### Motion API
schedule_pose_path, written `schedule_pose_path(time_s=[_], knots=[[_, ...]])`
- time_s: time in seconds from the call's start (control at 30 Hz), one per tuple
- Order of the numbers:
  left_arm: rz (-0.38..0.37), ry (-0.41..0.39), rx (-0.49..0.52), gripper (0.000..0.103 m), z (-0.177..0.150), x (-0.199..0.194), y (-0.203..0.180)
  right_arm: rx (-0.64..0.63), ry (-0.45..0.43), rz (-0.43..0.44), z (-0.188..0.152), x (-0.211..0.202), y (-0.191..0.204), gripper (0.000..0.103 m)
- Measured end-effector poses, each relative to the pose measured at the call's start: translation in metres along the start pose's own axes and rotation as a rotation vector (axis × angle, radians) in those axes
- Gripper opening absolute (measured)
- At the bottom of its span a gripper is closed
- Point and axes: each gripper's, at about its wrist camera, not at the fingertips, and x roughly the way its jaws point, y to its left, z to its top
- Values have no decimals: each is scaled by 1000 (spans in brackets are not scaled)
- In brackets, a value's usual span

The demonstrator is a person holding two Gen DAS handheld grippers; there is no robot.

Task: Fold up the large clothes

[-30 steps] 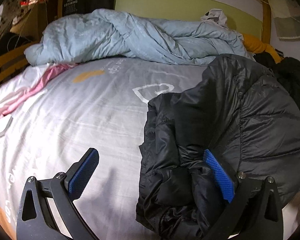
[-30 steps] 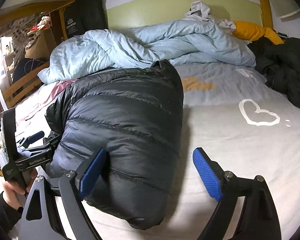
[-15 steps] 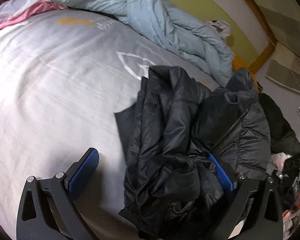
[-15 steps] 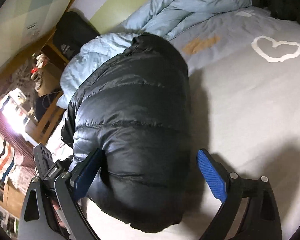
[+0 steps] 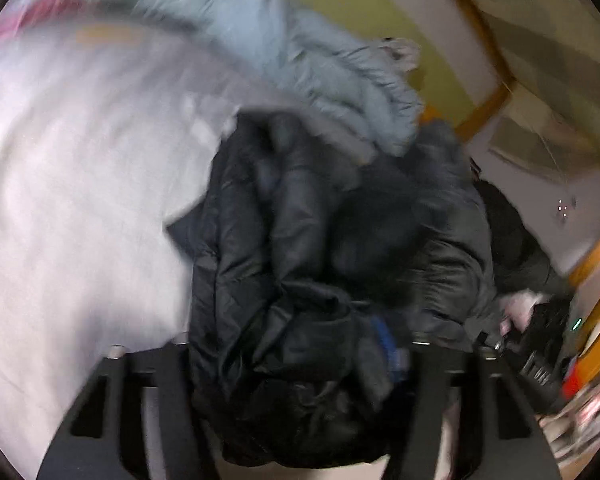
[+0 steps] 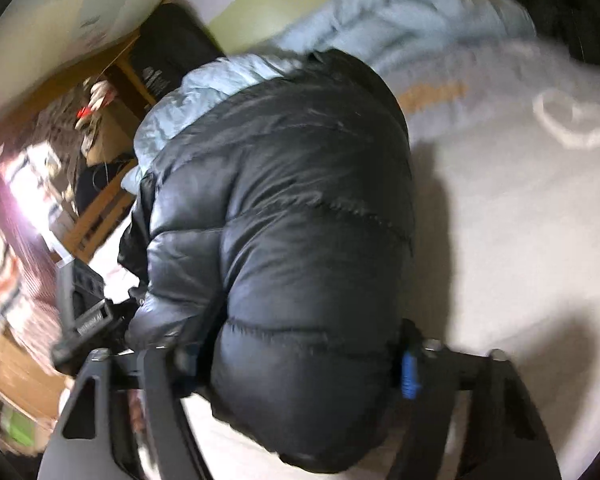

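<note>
Claws (image 6: 296, 364) seemingly closing on jacket (image 6: 284, 208).

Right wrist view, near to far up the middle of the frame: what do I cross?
Right tongs closing on the black puffer jacket → light blue duvet → green headboard.

The jacket (image 6: 284, 240) lay on the bed (image 6: 520, 240), the duvet (image 6: 400, 12) behind it, the shelf (image 6: 100, 128) to its left.

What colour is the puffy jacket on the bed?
Black, slightly shiny; the jacket shows best in the right wrist view.
</note>
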Motion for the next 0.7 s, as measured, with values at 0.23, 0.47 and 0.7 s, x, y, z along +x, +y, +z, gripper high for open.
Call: schedule_pose_path(time_s=[0.23, 0.47, 0.7], knots=[[46, -87, 159, 41, -5, -15, -29, -94, -72, -59, 2, -28, 23, 64], [59, -105, 191, 41, -4, -16, -34, -138, -91, -82, 0, -42, 32, 64], [61, -130, 234, 41, -7, -23, -40, -145, -99, -80, 1, -48, 32, 64]])
